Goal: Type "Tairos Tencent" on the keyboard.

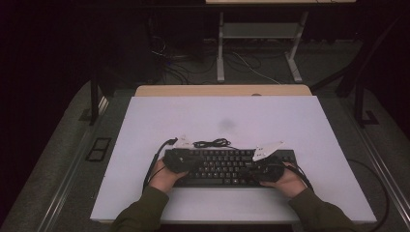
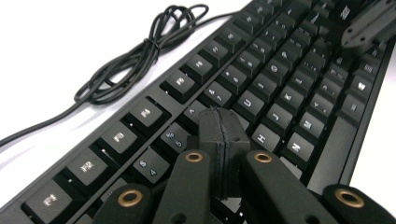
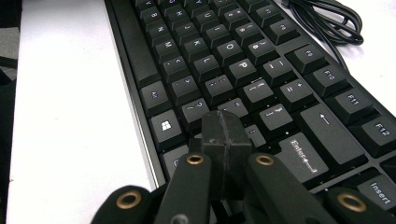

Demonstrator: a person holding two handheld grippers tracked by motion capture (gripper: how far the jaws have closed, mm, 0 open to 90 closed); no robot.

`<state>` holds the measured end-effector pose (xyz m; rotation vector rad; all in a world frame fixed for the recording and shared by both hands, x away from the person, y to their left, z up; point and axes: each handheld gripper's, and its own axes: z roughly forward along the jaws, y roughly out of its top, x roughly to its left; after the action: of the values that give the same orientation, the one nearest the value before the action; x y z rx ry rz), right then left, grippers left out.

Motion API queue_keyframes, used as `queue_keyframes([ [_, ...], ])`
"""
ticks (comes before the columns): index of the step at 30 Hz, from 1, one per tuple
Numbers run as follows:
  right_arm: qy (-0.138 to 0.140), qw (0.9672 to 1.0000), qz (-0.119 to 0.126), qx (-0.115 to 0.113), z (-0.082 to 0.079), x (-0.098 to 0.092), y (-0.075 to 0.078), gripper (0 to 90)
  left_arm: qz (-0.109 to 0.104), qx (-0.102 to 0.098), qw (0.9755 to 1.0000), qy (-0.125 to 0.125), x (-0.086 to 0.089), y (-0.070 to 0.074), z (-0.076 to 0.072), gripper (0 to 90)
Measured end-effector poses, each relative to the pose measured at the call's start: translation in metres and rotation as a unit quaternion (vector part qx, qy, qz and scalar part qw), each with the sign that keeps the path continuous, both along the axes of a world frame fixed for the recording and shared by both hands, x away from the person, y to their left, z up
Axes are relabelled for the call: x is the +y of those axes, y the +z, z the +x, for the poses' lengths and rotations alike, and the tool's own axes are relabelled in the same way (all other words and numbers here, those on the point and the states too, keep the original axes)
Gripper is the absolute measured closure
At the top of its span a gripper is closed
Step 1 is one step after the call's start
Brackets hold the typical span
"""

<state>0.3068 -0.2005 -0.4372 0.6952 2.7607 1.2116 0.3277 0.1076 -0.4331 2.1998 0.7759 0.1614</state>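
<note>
Black keyboard (image 1: 227, 166) near-centre on white table (image 1: 145, 125). Left tongs (image 2: 219, 135) and right tongs (image 3: 226, 135) both clamped together, empty, poised over keys. Risk: blunt tips striking 2 keys at once; snagging coiled cable (image 2: 140, 56).

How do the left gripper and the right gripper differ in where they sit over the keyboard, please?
The left gripper sits over the keyboard's left half, its tips near the G and H keys; the right gripper sits over the right half, near the Enter key.
In the high view the left gripper lies nearer the coiled cable than the right gripper.
Both have their jaws pressed shut, with nothing between them.
</note>
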Motion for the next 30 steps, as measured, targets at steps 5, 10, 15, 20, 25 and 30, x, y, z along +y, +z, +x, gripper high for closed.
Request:
queue_keyframes([
  [5,0.0,1.0,0.0,0.0,0.0001,0.0,0.0,89.8,0.0,-0.001,1.0,0.0,-0.0002,-0.0001,-0.0001,89.1],
  [10,0.001,1.0,0.0,0.0,0.0001,0.0,0.0001,89.8,-0.001,-0.001,1.0,0.001,0.0001,0.0003,-0.0002,89.1],
  [15,0.001,1.0,-0.001,0.0,0.0001,0.0001,0.0002,89.8,-0.022,-0.001,0.9997,0.011,0.002,0.0029,-0.0004,89.1],
  [20,0.001,1.0,-0.001,-0.001,0.0,0.0002,0.0002,89.7,-0.025,-0.003,0.9996,0.011,0.0034,0.0038,-0.0004,89.1],
  [25,0.001,1.0,-0.001,-0.001,0.0001,0.0001,0.0002,89.8,-0.031,-0.003,0.9994,0.014,0.0047,0.0049,-0.0008,86.4],
  [30,0.001,1.0,0.0,0.0,0.0002,0.0,0.0001,89.8,-0.039,-0.007,0.9991,0.016,0.006,0.0054,-0.0006,73.7],
])
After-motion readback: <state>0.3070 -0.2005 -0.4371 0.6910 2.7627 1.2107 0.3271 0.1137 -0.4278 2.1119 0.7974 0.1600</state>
